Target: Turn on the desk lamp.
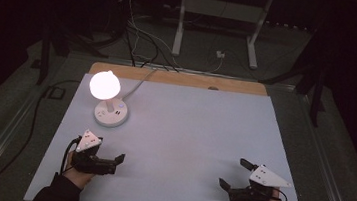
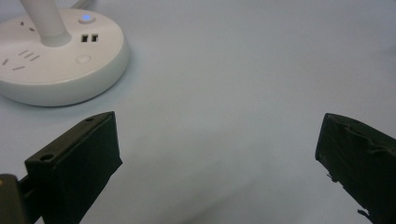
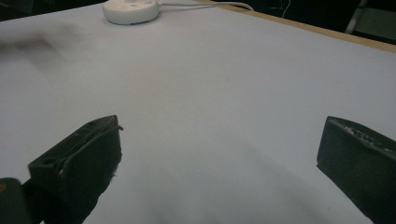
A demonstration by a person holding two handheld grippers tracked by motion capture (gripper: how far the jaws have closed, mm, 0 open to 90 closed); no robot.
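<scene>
Lamp point(image 1: 109, 98) is sitting lit at the far-left of the white counter point(image 1: 188, 131), round base point(image 2: 56, 56) with sockets, USB ports and a glowing blue button point(image 2: 85, 18) on top, white cord point(image 1: 141, 81) trailing off the back edge. Left gripper point(image 1: 121, 159) is resting low near the front-left of the counter, jaws wide apart, holding nothing, lamp base just ahead and to one side in the left gripper view. Right gripper point(image 1: 233, 173) is sitting front-right, well apart from the lamp, jaws also wide apart and empty; the base point(image 3: 130, 10) is showing far off in the right gripper view. Step in hand is looking like a reach to the lamp base, probably for the switch, left gripper being the nearer one. To do it well: bring the left gripper forward over the base, close or angle the jaws so one tip comes straight down on the button, avoid the thin stem point(image 2: 46, 21) and the bulb head, press gently so the light base is not sliding or tipping. Right gripper could be steadying the base rim if it shifts; otherwise keep it parked clear of the cord.
</scene>
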